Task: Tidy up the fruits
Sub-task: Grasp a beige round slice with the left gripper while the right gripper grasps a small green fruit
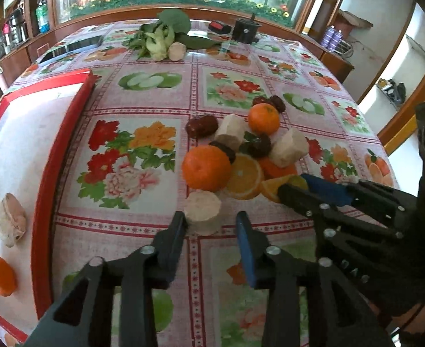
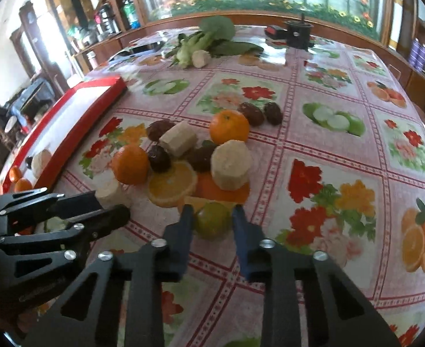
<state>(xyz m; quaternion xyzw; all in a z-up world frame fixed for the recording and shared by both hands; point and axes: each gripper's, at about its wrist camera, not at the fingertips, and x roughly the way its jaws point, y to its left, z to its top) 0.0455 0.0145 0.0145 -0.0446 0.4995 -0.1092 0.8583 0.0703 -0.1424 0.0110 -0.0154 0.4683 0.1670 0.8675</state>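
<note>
Blue-padded black right gripper [image 2: 212, 217] was seen clamped on a small round green-yellow citrus fruit [image 2: 213, 219], pads pressed on its two sides at the near edge of the fruit pile. Firm, smooth skin was judged slippery and light; a hold across the widest part was judged best. Black left gripper [image 1: 211, 221] stood partly parted around a pale peeled cylindrical root chunk [image 1: 202, 208]; one finger touched it, the other was apart, so no grip was judged. That chunk was judged stiff, dry and easy to pinch on its flat sides. Further off lay a whole orange mandarin [image 1: 206, 167], a cut orange slice [image 1: 245, 176], wet and soft, and dark red dates [image 1: 202, 125]. A red-rimmed white tray [image 1: 65, 156] at the left already held an orange fruit [image 1: 0, 274].
</note>
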